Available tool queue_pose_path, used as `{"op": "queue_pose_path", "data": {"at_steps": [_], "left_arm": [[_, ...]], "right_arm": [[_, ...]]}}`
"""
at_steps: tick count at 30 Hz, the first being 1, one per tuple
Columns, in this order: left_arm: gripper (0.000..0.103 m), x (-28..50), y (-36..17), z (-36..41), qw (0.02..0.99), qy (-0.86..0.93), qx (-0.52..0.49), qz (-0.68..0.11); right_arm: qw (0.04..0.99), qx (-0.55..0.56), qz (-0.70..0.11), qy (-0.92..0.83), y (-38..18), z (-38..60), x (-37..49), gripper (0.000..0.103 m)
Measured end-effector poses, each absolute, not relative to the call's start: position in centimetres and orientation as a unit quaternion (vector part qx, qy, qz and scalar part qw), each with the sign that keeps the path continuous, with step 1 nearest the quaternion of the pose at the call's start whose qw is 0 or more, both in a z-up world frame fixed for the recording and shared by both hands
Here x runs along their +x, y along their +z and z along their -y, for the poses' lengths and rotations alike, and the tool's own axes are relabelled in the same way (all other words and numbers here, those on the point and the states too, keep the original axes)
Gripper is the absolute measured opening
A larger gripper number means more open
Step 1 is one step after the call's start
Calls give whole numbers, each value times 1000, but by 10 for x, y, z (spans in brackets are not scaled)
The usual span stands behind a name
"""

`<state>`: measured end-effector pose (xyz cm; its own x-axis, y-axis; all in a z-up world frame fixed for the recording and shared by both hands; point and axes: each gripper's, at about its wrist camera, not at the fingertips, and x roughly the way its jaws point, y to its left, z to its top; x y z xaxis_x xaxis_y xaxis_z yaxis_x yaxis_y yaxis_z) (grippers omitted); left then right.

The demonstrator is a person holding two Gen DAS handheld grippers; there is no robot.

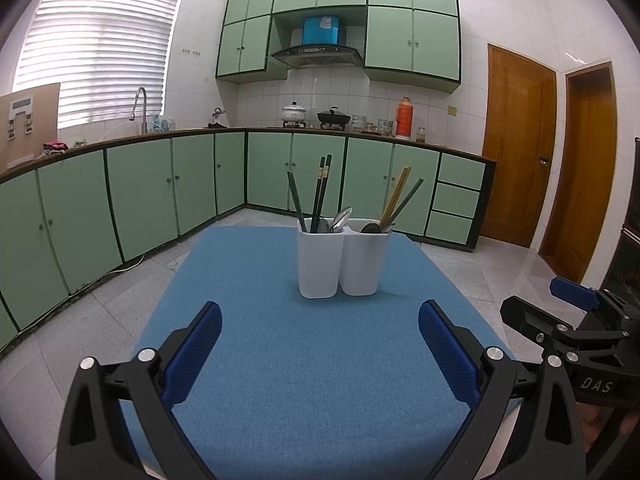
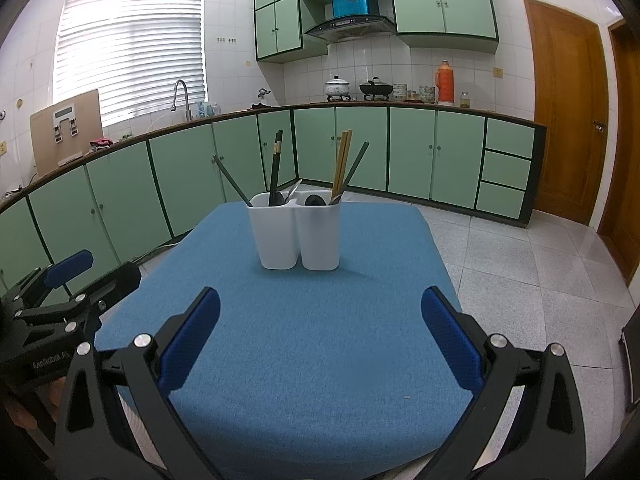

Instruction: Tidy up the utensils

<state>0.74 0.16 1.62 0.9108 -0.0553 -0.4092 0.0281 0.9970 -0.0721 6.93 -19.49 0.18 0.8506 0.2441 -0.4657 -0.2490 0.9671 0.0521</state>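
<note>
Utensils stand in a white double holder (image 1: 343, 258) on the blue worktop (image 1: 304, 360), toward its far edge and about midway between the left and right edges. In the holder's left compartment I see the dark chopsticks (image 1: 322, 192) leaning upright, a single dark green stick (image 1: 296, 202) tilted to the left, and a metal spoon (image 1: 341, 218). In the right compartment there are the light wooden chopsticks (image 1: 396, 196), one more dark stick (image 1: 408, 200) tilted to the right, and a black spoon (image 1: 371, 227) whose bowl just shows over the rim.

My left claw (image 1: 320, 354) is spread wide, with both blue pads (image 1: 192, 354) well apart from each other. It holds nothing and touches nothing; between the pads I see only bare blue cloth. It is over the near part of the worktop, and the holder is well apart in front of it.

My right claw (image 2: 320, 344) is also spread wide and carries nothing. Its blue pads (image 2: 450, 344) hang over the near part of the worktop, toward the right edge. The holder (image 2: 296, 236) is ahead and slightly to the left of it, not touched.

Each claw shows at the side of the other's view, beside the worktop's near corners.
</note>
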Motion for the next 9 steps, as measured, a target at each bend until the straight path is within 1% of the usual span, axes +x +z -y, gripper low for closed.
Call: {"op": "queue_pose_path", "data": {"at_steps": [9], "left_arm": [[97, 8, 16, -1, 977, -21, -32, -210]], "right_arm": [[962, -4, -240, 129, -2, 193, 71, 98]]}}
